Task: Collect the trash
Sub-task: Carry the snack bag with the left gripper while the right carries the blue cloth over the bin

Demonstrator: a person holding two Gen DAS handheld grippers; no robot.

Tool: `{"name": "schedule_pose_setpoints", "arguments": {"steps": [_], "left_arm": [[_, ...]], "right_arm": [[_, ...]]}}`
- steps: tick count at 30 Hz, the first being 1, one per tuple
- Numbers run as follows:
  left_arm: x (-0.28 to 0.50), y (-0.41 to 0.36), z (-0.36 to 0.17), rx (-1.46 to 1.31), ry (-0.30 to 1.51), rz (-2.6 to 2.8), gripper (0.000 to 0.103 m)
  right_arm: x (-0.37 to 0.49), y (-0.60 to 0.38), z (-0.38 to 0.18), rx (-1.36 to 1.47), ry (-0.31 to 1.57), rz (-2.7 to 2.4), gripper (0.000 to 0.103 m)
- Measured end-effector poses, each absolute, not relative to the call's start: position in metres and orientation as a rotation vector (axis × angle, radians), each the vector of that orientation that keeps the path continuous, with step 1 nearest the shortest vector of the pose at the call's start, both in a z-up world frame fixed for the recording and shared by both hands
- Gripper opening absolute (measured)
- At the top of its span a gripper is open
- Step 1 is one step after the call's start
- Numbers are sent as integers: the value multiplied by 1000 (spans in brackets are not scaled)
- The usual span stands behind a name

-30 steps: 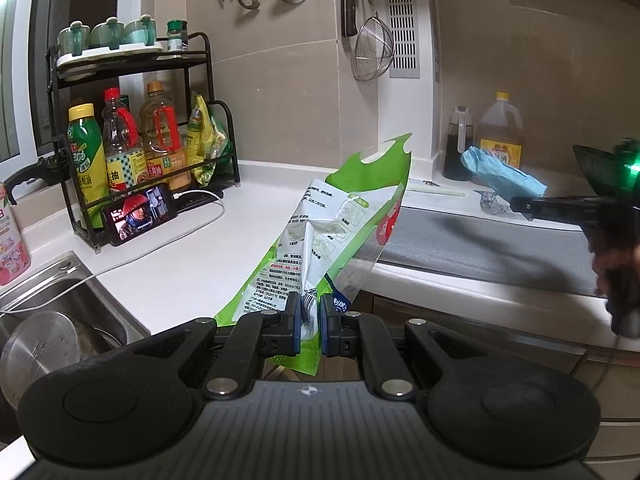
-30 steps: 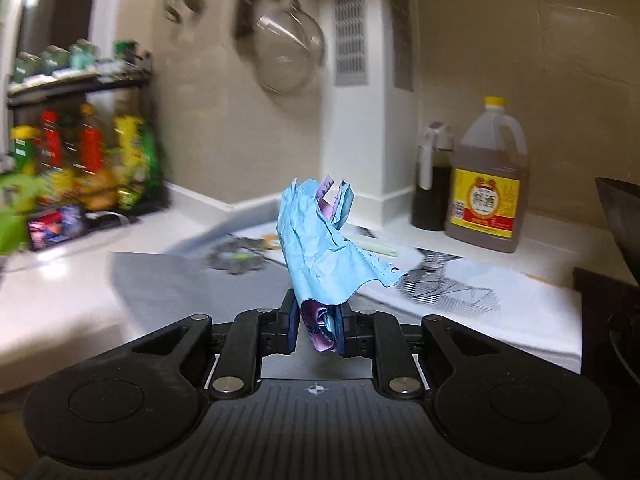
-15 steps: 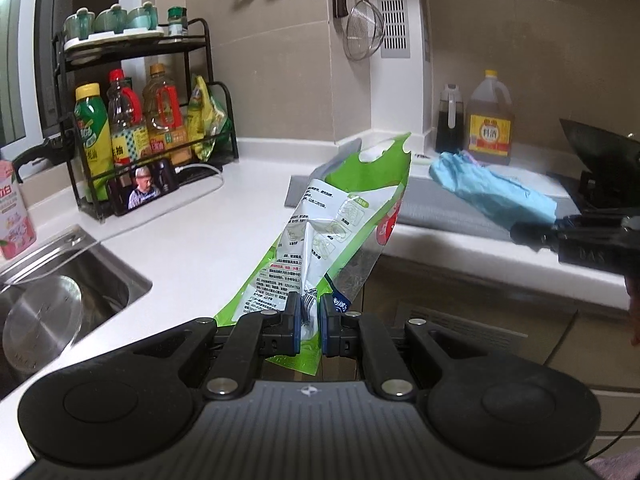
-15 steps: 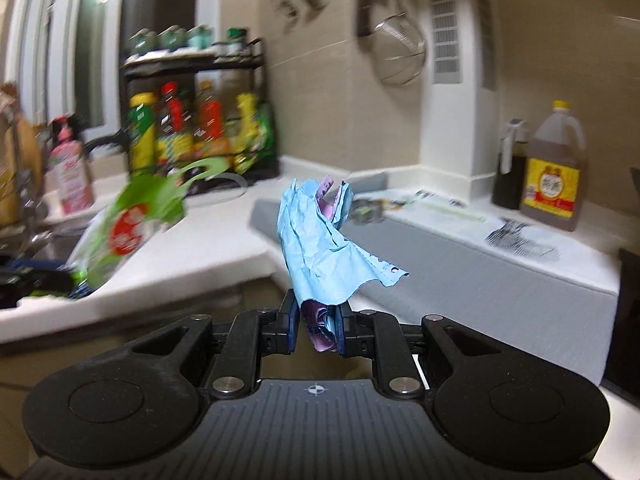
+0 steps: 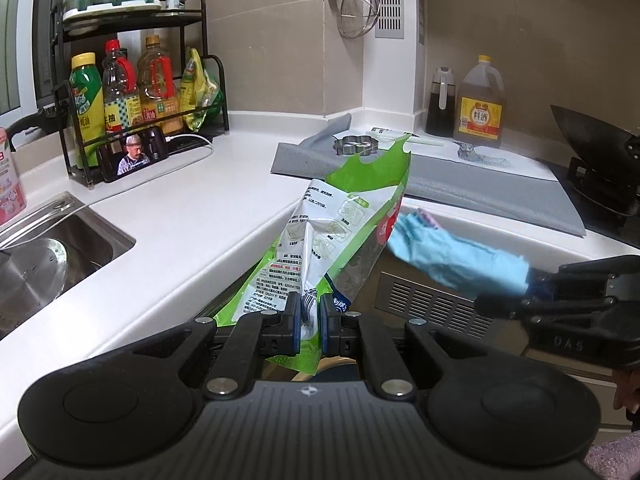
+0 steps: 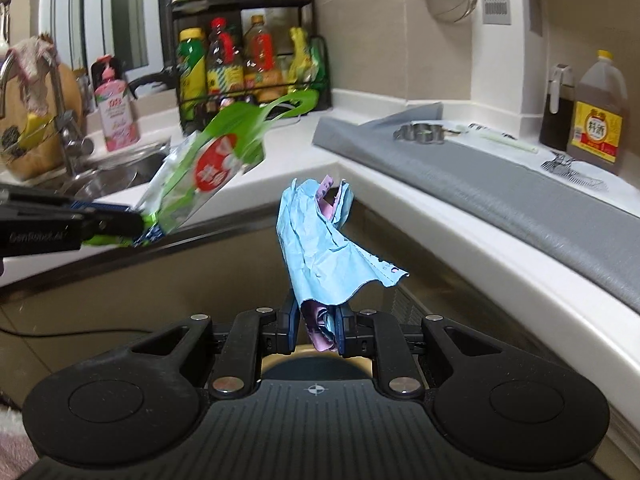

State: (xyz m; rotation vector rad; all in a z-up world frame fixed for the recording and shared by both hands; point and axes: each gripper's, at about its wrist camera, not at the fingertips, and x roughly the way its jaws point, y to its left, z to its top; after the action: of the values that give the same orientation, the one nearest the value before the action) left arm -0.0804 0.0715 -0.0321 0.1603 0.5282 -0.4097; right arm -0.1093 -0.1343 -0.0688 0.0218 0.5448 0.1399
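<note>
My left gripper [image 5: 310, 322] is shut on the bottom of a green and white plastic food bag [image 5: 336, 232], held up in front of the white counter's edge. The bag also shows at the left of the right wrist view [image 6: 208, 168], where the left gripper [image 6: 132, 224] pinches it. My right gripper [image 6: 316, 330] is shut on a crumpled blue and pink paper wrapper [image 6: 320, 248], held below counter height. In the left wrist view the right gripper [image 5: 528, 284] holds the blue paper [image 5: 452, 260] just right of the bag.
A white L-shaped counter [image 5: 180, 216] holds a steel sink [image 5: 52, 248], a black rack of bottles [image 5: 140, 92], a phone [image 5: 134, 156], a grey mat [image 5: 480, 184] with a metal cutter [image 5: 356, 146], an oil jug [image 5: 480, 108] and a wok [image 5: 592, 140]. Cabinet fronts are below.
Both grippers have pulled back off the counter and lowered. The right gripper with the blue paper has swung left, close beside the green bag.
</note>
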Motion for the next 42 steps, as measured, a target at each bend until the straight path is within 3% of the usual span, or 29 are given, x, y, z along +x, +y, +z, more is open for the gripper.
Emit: {"name": "schedule_pose_setpoints", "arguments": {"steps": [42], "left_arm": [[-59,64,-59,149,660,-416,10]], "right_arm": [[-84,-132,-93,19,676,164,19]]}}
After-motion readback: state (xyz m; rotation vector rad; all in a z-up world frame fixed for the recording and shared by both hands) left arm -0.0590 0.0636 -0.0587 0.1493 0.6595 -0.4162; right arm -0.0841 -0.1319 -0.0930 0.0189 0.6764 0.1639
